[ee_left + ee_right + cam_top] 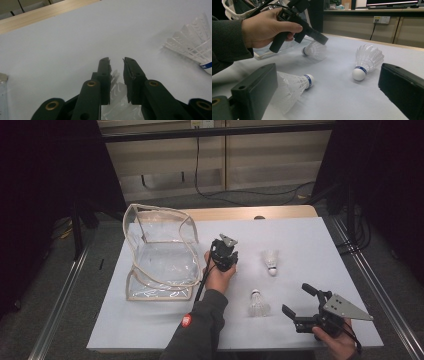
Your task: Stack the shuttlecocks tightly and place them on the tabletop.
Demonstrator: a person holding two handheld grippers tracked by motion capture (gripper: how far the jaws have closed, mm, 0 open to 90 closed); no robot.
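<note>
You have three shuttlecocks on the white table. The first lies under your left gripper, just right of the clear bag, and its feathers show between the black jaws in the left gripper view. Those jaws stand close together with only a narrow gap, set on the feather skirt, so count that shuttlecock as gripped (the pads meet feathers, not the cork).

The second shuttlecock lies on its side right of your left gripper, well apart from it, cork toward the near edge; it also shows at the right edge of the left gripper view. The third shuttlecock lies nearer to you, between your two hands, and in the right gripper view it sits just beside the left jaw.

Your right gripper hovers at the near right corner, jaws spread wide with nothing between them.

There is one bag: transparent, cream-edged, standing open on the left half of the table. You hold two grippers, one in each hand.
</note>
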